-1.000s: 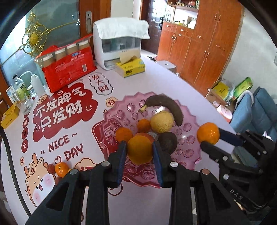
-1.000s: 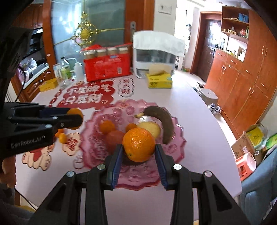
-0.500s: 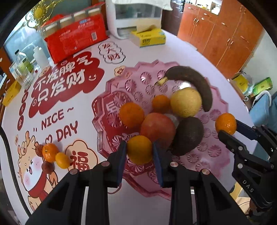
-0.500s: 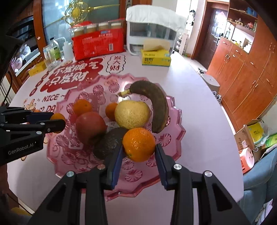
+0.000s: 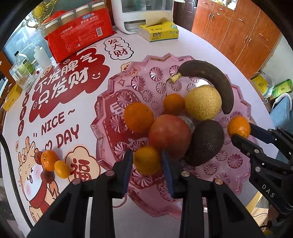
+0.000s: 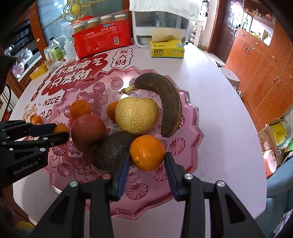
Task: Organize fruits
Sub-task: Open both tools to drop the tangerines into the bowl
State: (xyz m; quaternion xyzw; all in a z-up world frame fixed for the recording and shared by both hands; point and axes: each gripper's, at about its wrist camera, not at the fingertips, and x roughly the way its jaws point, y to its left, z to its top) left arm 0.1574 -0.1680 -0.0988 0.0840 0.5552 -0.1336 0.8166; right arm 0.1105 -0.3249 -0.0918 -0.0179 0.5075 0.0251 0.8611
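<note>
A pink glass fruit plate (image 5: 109, 91) (image 6: 190, 117) holds a red apple (image 5: 169, 132), an avocado (image 5: 206, 141), a yellow pear (image 5: 202, 102), a dark banana (image 5: 214, 78) and two oranges (image 5: 138, 117). My left gripper (image 5: 147, 160) is shut on a small orange (image 5: 146, 160), low over the plate's near-left part beside the apple. My right gripper (image 6: 147, 158) is shut on an orange (image 6: 147, 152), low over the plate's near-right part next to the avocado (image 6: 111, 150). Each gripper also shows in the other's view.
Small oranges (image 5: 48, 159) and dark round fruits (image 5: 47, 176) lie on the table left of the plate. At the back stand a red pack of cups (image 5: 78, 34), a yellow tissue box (image 5: 159, 33), a white dispenser (image 5: 142, 12) and bottles (image 5: 22, 65).
Both grippers have come down and forward over the plate with their oranges, from well above it to just over its surface beside the other fruit.
</note>
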